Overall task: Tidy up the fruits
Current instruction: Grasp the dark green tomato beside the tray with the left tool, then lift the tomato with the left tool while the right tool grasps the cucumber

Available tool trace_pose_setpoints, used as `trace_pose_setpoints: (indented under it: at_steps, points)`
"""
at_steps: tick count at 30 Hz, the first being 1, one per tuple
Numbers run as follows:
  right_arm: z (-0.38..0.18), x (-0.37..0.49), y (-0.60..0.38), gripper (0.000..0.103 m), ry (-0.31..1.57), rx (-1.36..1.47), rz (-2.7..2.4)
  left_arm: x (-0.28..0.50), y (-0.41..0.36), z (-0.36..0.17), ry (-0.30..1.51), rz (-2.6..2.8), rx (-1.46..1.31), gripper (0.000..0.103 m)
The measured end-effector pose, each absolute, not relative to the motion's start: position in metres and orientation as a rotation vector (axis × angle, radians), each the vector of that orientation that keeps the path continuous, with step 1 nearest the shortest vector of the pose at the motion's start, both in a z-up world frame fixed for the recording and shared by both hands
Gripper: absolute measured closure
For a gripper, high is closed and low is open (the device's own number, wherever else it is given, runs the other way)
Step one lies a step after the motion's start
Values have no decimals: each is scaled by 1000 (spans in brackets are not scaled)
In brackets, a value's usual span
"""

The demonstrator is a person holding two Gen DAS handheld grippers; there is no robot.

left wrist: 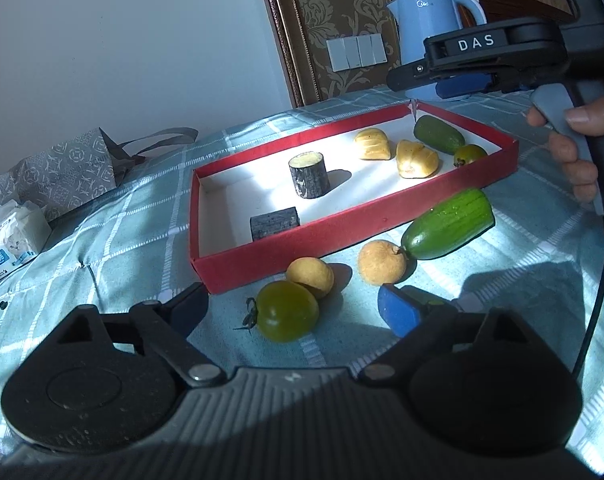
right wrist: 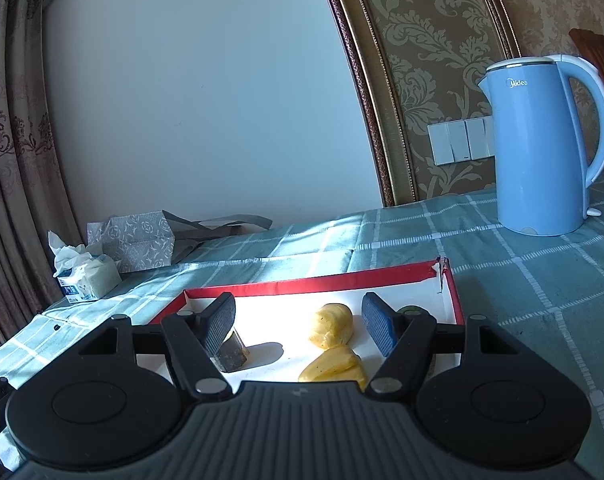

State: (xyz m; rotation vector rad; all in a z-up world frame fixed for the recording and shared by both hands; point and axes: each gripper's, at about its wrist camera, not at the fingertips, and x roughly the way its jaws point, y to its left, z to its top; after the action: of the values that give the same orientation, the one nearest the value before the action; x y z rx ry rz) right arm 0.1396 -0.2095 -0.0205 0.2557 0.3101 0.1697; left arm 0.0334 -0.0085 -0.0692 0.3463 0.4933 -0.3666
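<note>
Between the spread jaws of the left gripper (left wrist: 294,308) lies a green tomato (left wrist: 286,311) on the checked cloth of the worktop (left wrist: 102,240), just outside the near wall of the red tray (left wrist: 341,236); the pads do not press on it. Touching it behind sits a round yellow fruit (left wrist: 310,277), with a second tan one (left wrist: 381,262) and a loose cucumber (left wrist: 447,224) further right. Inside the tray are already two dark blocks, two yellow pieces, another cucumber and a small tomato. The step looks like picking up the tomato: next the jaws should close on it alone, clear of its neighbour, then lift over the wall. The right gripper (right wrist: 298,330) hangs over the tray, half-spread and empty.
</note>
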Motion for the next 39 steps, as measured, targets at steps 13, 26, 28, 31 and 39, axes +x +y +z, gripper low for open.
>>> trace_pose_setpoints:
  at_steps: [13,26,28,31,39]
  points:
    - [-21,140,-207,34,314,243,164,52,9,-71,598,-415,182,49]
    - [-22,140,-206,34,320,236,159,47,20,-66,604,-394,125,66]
    - [-22,140,-207,34,320,234,159,44,22,-63,591,-384,124,66]
    - [-22,140,-206,34,320,233,159,38,25,-57,568,-368,121,66]
    - [-12,133,-206,34,327,156,224,24,32,-44,539,-319,111,66]
